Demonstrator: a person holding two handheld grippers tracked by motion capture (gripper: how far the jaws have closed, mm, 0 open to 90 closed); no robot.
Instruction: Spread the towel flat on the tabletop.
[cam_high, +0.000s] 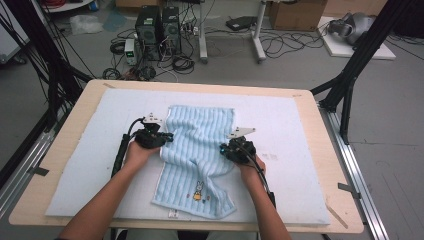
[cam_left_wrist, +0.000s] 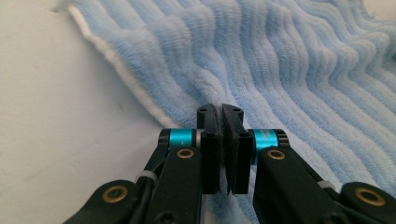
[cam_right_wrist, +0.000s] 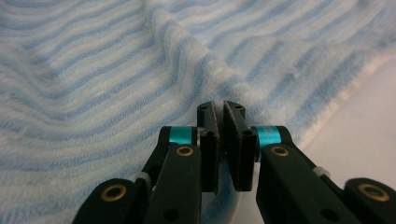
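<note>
A light blue striped towel (cam_high: 199, 150) lies lengthwise at the centre of the white mat (cam_high: 75, 165) on the table (cam_high: 60, 145), its rabbit picture toward the 6 o'clock end. At 9 o'clock of the towel, the left gripper (cam_high: 167, 137) sits on the towel's left edge; in the left gripper view (cam_left_wrist: 223, 109) its jaws are pressed together, pinching a raised fold of cloth just inside the white hem. At 3 o'clock, the right gripper (cam_high: 225, 150) meets the towel's right edge. In the right gripper view (cam_right_wrist: 223, 106) its jaws are likewise closed on a ridge of towel, the mat showing at 4 o'clock. The towel narrows between the two grippers.
</note>
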